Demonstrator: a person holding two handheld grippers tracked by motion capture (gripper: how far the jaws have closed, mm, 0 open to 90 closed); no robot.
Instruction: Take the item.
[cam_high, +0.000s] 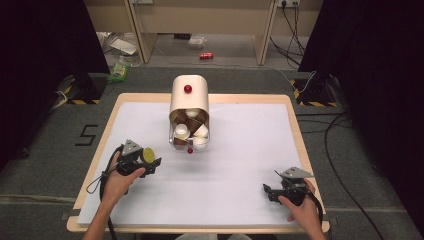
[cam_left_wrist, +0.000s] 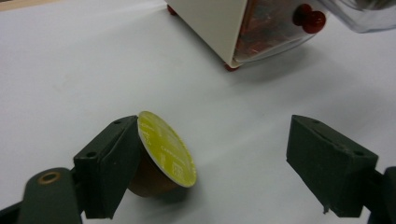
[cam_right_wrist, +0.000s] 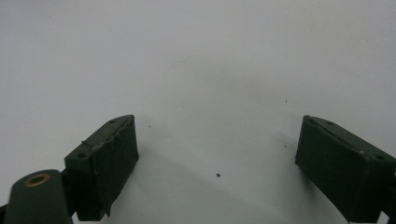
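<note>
The coffee capsule (cam_left_wrist: 161, 156) is lying on the bench (cam_high: 240, 180) against 1 pad of the left gripper (cam_left_wrist: 224, 158), whose spread jaws are not pinching it. Its container (cam_high: 189, 112) is standing near. The right gripper (cam_right_wrist: 219, 168) is idling, jaws spread, so the capsule probably remains to be placed.

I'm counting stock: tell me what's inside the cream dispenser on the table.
Through the open front of the cream dispenser, a pile of coffee capsules shows, brown and white ones. The closed cream cover hides anything farther back, so no full count is possible.
</note>
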